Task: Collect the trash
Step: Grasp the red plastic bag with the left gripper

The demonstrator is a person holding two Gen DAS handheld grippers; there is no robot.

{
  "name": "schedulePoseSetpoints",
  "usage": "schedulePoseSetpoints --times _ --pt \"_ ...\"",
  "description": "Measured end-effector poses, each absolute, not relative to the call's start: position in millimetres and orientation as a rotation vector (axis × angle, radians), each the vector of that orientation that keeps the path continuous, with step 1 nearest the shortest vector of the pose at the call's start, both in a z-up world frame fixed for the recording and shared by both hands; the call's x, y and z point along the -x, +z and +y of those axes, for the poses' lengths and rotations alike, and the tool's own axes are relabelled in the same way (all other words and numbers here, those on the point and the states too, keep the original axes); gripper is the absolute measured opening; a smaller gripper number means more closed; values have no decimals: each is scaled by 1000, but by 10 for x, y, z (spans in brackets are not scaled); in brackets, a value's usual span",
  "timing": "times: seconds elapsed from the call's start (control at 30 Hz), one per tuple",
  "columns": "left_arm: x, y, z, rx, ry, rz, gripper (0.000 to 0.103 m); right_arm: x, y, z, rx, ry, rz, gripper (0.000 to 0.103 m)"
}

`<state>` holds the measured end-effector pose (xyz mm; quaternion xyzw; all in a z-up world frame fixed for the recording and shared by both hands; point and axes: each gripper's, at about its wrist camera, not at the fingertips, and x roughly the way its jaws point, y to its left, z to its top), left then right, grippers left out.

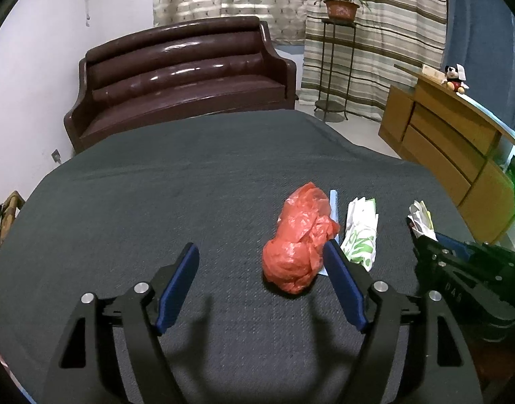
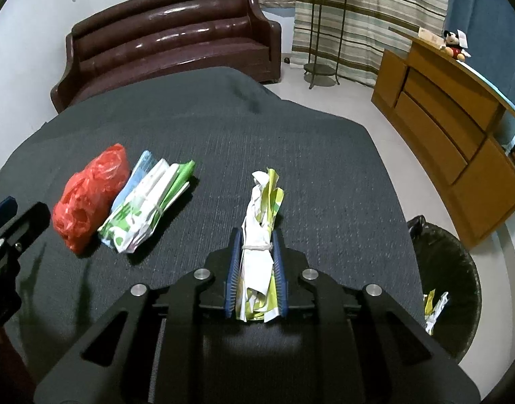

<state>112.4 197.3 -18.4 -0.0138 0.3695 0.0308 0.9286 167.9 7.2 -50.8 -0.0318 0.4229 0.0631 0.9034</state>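
Right claw (image 2: 256,269) is clamped tight on a tied paper bundle (image 2: 261,222), ready for the bin (image 2: 459,269) beside the bench (image 2: 223,128). Left claw (image 1: 260,262) stands wide, empty, framing the red bag (image 1: 297,239), likely next.

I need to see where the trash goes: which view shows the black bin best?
The right wrist view: the black bin stands on the floor at lower right beside the covered table, paper scraps already inside. The left wrist view does not show it.
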Motion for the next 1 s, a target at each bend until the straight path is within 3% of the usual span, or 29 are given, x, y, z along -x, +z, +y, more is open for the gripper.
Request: schedulePoseSetpoints --times 0.87,1.0 --pt "-1544 -389 1883 9 -29 828 73 -2000 -536 -3 44 172 884 18" --pt "-1533 -397 1904 19 -42 831 60 -2002 -540 1 44 174 884 18"
